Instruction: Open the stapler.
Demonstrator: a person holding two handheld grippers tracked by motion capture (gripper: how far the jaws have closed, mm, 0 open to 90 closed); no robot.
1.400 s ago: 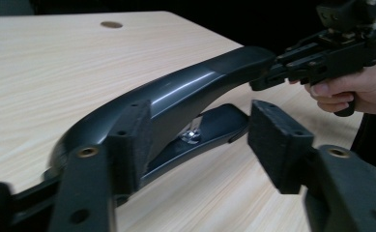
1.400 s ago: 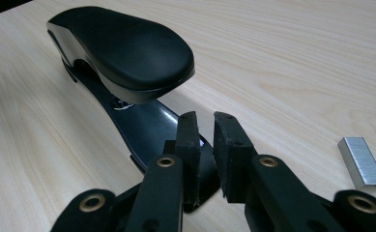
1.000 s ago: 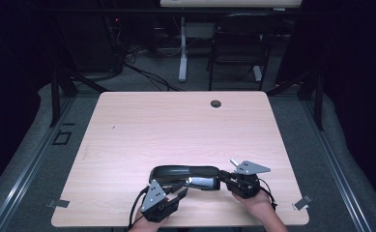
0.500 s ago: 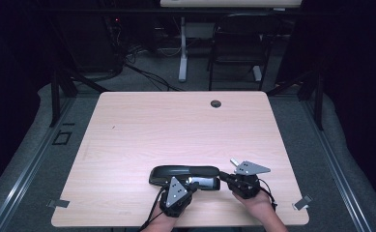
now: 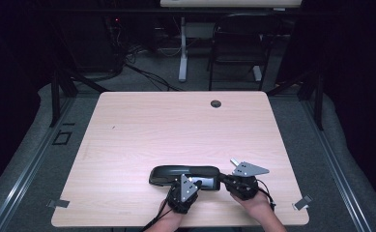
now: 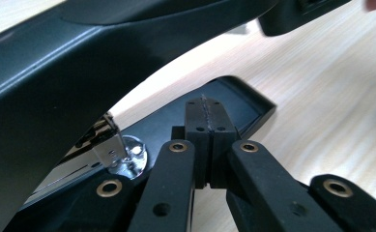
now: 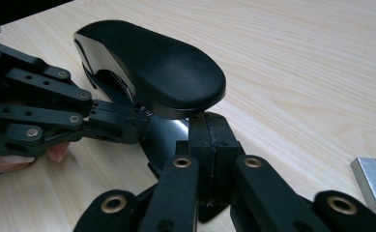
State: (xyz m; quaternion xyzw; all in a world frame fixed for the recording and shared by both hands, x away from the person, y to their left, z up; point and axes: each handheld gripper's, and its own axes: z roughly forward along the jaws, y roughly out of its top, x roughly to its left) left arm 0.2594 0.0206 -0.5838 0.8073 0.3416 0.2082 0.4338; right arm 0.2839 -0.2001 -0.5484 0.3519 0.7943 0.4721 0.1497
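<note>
A black stapler [image 5: 184, 175] lies near the front edge of the pale wooden desk [image 5: 176, 125], a little right of the middle, its length running left to right, and it stands open, with the top arm lifted off the base. The left tool [image 5: 191, 182] comes in from the near side at the stapler's middle; in the left gripper view its two black jaws are pressed flat together with nothing between them, their tips over the stapler's base [image 6: 234, 104], below the raised top arm [image 6: 79, 63] and just right of the shiny metal spring and post [image 6: 122, 154]. The right tool [image 5: 224, 180] meets the stapler's right end; in the right gripper view its jaws are also closed, their tips at the edge of the base just beneath the rounded end of the top arm [image 7: 171, 67], and I cannot tell whether they pinch that edge or only touch it. In the same view the left tool [image 7: 139, 123] reaches in from the left under the top arm. A strip of staples [image 7: 373, 182] lies on the desk close to the right tool. A small dark grommet [image 5: 216, 103] sits near the far edge of the desk.
</note>
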